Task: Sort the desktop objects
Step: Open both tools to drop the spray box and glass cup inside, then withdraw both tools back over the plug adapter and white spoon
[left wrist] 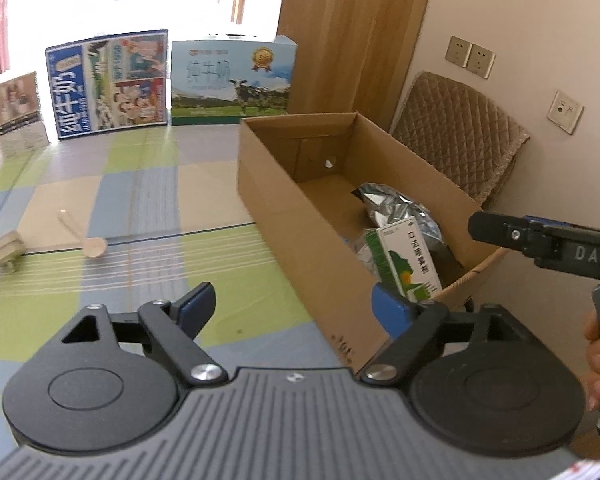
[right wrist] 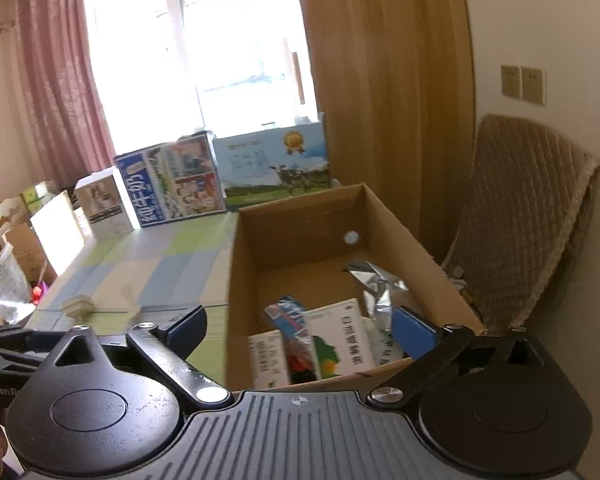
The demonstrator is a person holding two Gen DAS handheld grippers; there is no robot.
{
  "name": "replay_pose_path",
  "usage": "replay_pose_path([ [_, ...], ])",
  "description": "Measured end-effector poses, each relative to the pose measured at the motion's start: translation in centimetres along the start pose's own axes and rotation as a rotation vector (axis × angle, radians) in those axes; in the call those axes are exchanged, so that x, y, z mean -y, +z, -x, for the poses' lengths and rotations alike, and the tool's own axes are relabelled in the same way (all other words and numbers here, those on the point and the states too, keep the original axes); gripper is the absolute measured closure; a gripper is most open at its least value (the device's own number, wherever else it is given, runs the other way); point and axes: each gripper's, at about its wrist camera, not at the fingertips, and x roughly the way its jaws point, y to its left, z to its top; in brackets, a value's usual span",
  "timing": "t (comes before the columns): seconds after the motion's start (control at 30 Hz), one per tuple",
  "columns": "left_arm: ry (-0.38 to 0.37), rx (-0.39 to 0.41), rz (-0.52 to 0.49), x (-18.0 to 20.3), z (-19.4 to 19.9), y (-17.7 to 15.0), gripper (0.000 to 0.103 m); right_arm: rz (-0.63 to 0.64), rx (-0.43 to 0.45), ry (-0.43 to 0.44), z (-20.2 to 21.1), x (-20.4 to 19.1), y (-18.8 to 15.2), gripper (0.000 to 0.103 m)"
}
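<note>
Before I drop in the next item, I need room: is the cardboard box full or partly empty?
Partly empty. The cardboard box holds a silver pouch and medicine cartons at its near end; bare floor shows at the far end.

A bright room with a checked tabletop under a sunlit window

We see a table covered in a cloth (left wrist: 148,200) of green, blue and beige checks, with a blown-out bright window (right wrist: 236,40) behind it and a pink curtain (right wrist: 60,80) hanging at its left. Right of the window we find a tall wooden panel (left wrist: 348,32), then a cream wall (left wrist: 520,8) carrying a pair of beige switches (left wrist: 470,56) and a white socket plate (left wrist: 565,111). Against that wall stands a chair draped in a quilted brown cover (left wrist: 460,132). Printed milk cartons (left wrist: 108,84) line the table's far edge.
</note>
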Motion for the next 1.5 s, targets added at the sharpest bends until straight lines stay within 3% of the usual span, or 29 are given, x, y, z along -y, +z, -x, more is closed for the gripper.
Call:
replay_pose_path([
  [0.43, 0.084, 0.057, 0.008, -3.7, 6.8, -1.8, 0.002, 0.078, 0.010, 0.050, 2.4, -5.2, -0.6, 0.002],
  [0.83, 0.209, 0.060, 0.085, -9.8, 11.1, -4.0, 0.002, 0.159, -0.009, 0.137, 2.1, -11.0, -1.2, 0.002],
  [1.5, 0.246, 0.065, 0.179, -15.7, 12.3, -5.2, 0.002, 0.281, -0.062, 0.215, -2.3, -17.1, -2.0, 0.002],
])
